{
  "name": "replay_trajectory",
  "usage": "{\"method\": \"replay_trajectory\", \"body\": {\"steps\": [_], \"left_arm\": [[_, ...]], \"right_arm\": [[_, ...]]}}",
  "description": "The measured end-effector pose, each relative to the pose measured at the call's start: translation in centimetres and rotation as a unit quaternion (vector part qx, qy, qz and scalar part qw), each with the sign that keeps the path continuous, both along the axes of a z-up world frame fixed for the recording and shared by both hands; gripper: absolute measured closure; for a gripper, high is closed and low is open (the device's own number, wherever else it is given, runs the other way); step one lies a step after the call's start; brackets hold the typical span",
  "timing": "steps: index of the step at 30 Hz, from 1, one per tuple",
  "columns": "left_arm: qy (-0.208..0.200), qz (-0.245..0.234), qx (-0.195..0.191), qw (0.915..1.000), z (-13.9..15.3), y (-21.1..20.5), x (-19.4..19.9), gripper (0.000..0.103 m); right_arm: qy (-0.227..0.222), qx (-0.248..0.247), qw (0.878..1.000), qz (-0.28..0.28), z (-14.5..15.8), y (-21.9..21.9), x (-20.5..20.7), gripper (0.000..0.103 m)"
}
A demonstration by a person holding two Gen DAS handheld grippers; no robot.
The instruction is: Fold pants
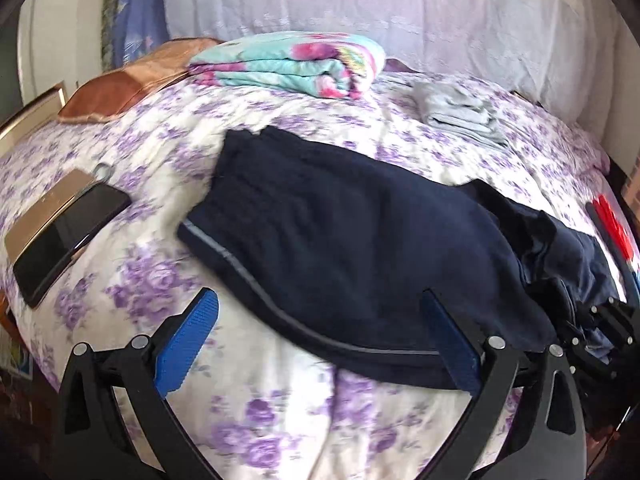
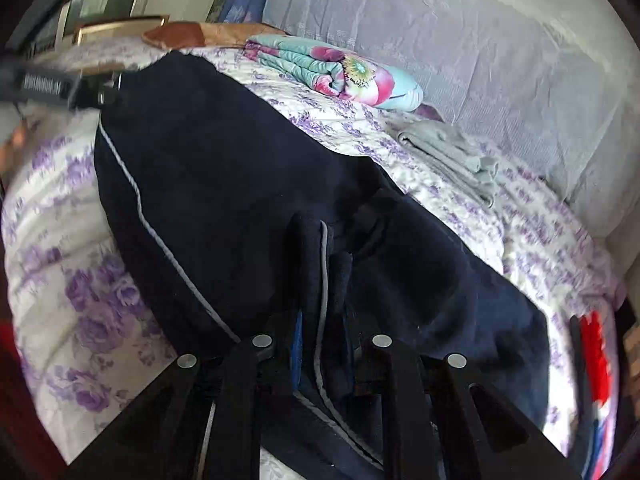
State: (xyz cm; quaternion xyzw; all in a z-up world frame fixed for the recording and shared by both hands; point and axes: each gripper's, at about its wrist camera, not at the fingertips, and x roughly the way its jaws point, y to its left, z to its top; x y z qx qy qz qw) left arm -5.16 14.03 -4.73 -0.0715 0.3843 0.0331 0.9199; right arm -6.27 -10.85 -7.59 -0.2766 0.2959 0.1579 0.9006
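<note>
One pants (image 1: 340, 240), two claws (image 1: 320, 340).

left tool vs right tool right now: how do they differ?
Opening: the left tool stands wide open, blue pads far apart; the right tool is pinched nearly closed.
Load: the left tool grips nothing, with the navy pants lying past its fingers; the right tool is clamped on a bunched fold of those pants, grey piping running between its fingers.
Shared: both have black frames and blue pads and point down over the floral bedspread.

Left gripper (image 1: 320, 320) jaws spread wide (angled downward); right gripper (image 2: 320, 276) jaws clamped nearly together.
</note>
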Motion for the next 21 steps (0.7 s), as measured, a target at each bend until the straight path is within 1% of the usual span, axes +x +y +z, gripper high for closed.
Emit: {"method": "replay_trajectory", "body": {"steps": [3,5,6,8,10,11,13,14,15,16,18,19,21], "left_arm": [[0.003,0.021,-0.029,0.9994,-0.3,2.6,-0.5,0.005],[0.006,0.031,-0.033,0.999,-0.7,3.2,-0.4,0.005],[0.008,0.036,-0.03,0.9989,-0.9,3.4,-0.3,0.005],[0.013,0.039,-0.029,0.9987,-1.3,3.4,-0.1,0.005],[0.019,0.039,-0.031,0.9986,-1.9,3.4,0.0,0.005],[0.022,0.04,-0.031,0.9985,-2.2,3.5,0.0,0.005],[0.024,0.041,-0.034,0.9983,-2.7,3.7,0.2,0.005],[0.023,0.042,-0.036,0.9982,-2.8,3.7,0.3,0.005],[0.021,0.044,-0.035,0.9982,-2.9,3.7,0.3,0.005],[0.02,0.045,-0.033,0.9982,-3.0,3.6,0.4,0.005],[0.02,0.048,-0.024,0.9984,-3.2,3.4,0.5,0.004],[0.02,0.049,-0.021,0.9983,-3.2,3.3,0.5,0.004],[0.021,0.049,-0.022,0.9983,-3.2,3.3,0.5,0.004]], "right_arm": [[0.024,0.04,0.999,-0.007,1.1,-1.5,0.5,0.087],[0.052,0.049,0.997,0.007,1.0,-1.2,0.9,0.078],[0.065,0.049,0.996,0.021,1.0,-0.7,0.6,0.065],[0.064,0.056,0.995,0.049,1.7,-0.4,-0.6,0.064],[0.073,0.098,0.989,0.078,3.4,-1.3,-1.5,0.064],[0.072,0.132,0.986,0.075,4.7,-2.3,-1.5,0.064],[0.068,0.18,0.98,0.043,6.5,-4.3,-0.3,0.064],[0.059,0.185,0.981,0.01,6.9,-5.2,0.7,0.065],[0.046,0.176,0.983,-0.027,7.0,-5.7,1.7,0.065],[0.041,0.167,0.984,-0.055,6.9,-5.8,2.8,0.068],[0.068,0.157,0.983,-0.067,5.5,-5.3,5.3,0.073],[0.084,0.145,0.983,-0.076,4.3,-4.7,6.7,0.073],[0.123,0.12,0.98,-0.1,1.1,-4.0,9.6,0.071]]}}
